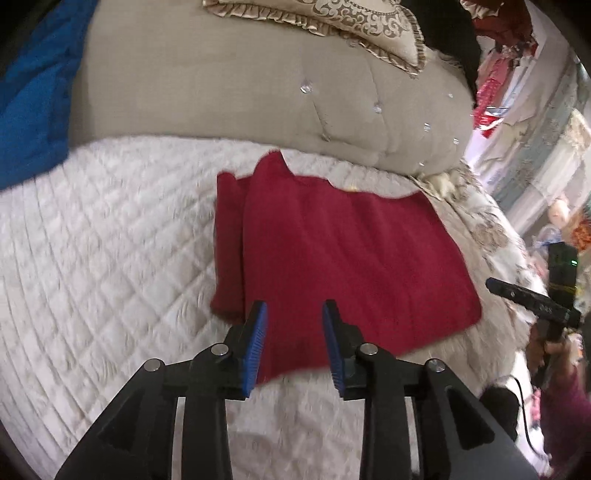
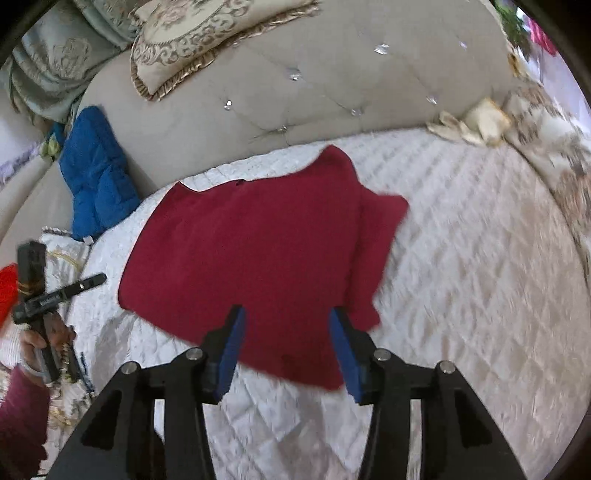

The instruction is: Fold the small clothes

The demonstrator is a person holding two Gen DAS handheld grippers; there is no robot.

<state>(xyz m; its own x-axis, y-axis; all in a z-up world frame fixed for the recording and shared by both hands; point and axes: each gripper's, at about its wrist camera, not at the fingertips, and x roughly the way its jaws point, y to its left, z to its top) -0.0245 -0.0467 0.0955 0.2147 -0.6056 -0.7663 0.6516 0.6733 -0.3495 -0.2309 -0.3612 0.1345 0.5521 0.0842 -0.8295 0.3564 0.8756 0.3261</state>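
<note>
- Nearest to me, left wrist view: my left gripper hangs above the near hem of the red garment; its blue pads stand apart with nothing pinched between them, and the cloth seen through the gap lies flat below.
- Nearest to me, right wrist view: my right gripper hangs over the same near hem, jaws spread, blue pads clear of the fabric; nothing is held.
- At the frame edges: each view catches the other handle. My right hand grips its black handle at the right edge of the left view; my left hand, in a maroon sleeve, grips its handle at the left edge of the right view.
- Middle ground: the red garment lies spread on the white quilted bed cover, one side turned in so that a narrow doubled strip runs along that edge.
- Farther: a beige tufted headboard with small shiny buttons rises just behind the garment's far edge.
- Farthest: a blue padded item leans against the headboard, and a patterned frilled cushion rests on top of it.
</note>
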